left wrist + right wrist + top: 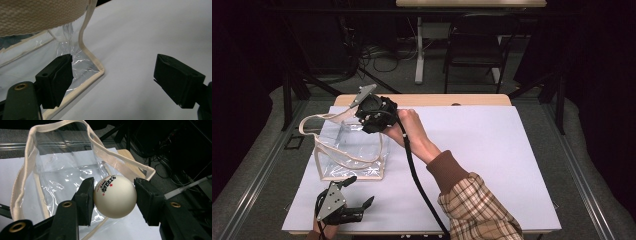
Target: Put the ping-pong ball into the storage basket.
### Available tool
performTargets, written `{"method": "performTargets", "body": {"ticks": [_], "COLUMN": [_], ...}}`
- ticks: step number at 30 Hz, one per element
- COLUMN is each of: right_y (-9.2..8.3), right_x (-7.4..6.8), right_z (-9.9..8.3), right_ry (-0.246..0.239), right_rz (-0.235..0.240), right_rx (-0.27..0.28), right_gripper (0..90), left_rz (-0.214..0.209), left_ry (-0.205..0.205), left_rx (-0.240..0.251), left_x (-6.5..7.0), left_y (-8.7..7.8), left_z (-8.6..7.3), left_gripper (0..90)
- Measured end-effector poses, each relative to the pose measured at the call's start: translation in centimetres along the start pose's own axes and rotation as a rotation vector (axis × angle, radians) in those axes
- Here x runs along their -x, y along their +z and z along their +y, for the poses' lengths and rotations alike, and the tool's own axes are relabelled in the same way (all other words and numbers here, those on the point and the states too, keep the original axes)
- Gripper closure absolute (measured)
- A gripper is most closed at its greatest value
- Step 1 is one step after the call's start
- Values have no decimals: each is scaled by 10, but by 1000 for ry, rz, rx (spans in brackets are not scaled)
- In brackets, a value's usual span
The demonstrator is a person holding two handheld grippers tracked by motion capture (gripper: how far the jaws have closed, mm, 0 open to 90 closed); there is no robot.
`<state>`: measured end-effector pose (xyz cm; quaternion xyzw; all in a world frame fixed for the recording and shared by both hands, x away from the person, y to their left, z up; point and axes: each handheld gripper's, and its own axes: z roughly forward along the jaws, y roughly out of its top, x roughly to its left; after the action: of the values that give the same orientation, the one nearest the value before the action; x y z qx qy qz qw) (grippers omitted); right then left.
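Observation:
A clear plastic bag [354,150] with cream fabric trim and handles stands on the table at the left. My right gripper [368,119] hovers over the bag's far rim, shut on a white table-tennis ball [115,196] with red and black print. In the right gripper view the ball sits between both pads above the bag's open mouth [67,177]. My left gripper [362,192] rests near the table's front edge, open, just in front of the bag. In the left gripper view the bag's bottom corner [98,71] lies beside the left jaw, with nothing between the jaws.
The table [492,150] has a pale lilac top with bare room to the right of the bag. A sleeved forearm [472,200] crosses it from the bottom. A black chair [474,45] and a table leg [418,50] stand beyond the far edge.

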<state>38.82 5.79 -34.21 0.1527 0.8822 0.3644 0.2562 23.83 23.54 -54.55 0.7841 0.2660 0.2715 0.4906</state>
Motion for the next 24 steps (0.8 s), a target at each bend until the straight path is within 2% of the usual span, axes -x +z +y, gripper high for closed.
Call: {"method": "performTargets", "body": {"ticks": [24], "right_y": [15], "right_x": [-11], "right_z": [1], "right_ry": [-15], "right_rz": [30], "right_rx": [-27], "right_gripper": [513], "left_rz": [1], "left_ry": [1], "left_rx": [1], "left_x": [0], "left_y": [0], "left_z": [0], "left_gripper": [160]}}
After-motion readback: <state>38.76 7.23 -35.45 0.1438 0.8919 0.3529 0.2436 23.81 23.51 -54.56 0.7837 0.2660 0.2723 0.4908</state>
